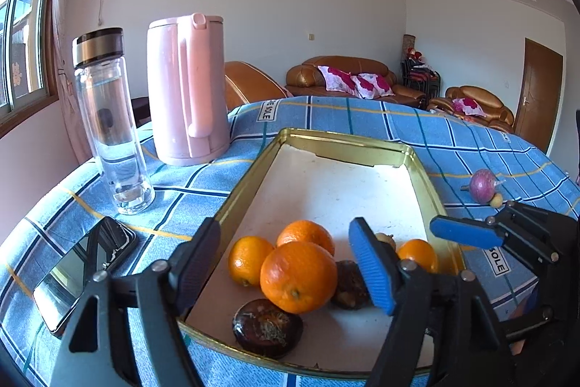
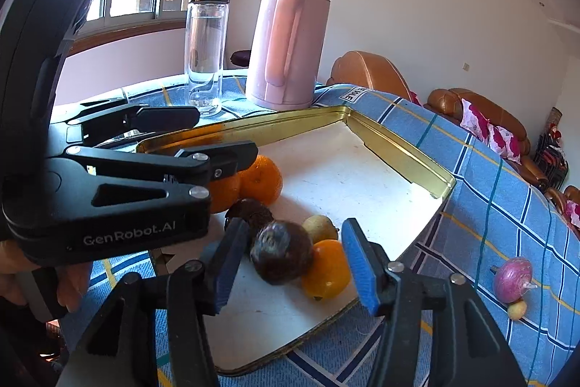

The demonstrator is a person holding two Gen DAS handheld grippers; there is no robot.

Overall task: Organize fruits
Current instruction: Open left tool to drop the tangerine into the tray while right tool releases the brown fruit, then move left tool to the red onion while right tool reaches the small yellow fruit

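Only the left wrist view shows a phone [image 1: 85,269] at lower left; both claws, left claw [image 1: 286,265] and right claw [image 2: 290,263], gape open over the tray's [image 2: 402,151] oranges [image 1: 298,276].

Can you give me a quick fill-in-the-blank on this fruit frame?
1. The oranges lie in a gold-rimmed ____.
2. The kettle is ____ in colour.
3. The purple bulb lies on the ____, outside the tray.
4. Beside the kettle stands a glass ____.

Missing: tray; pink; tablecloth; bottle
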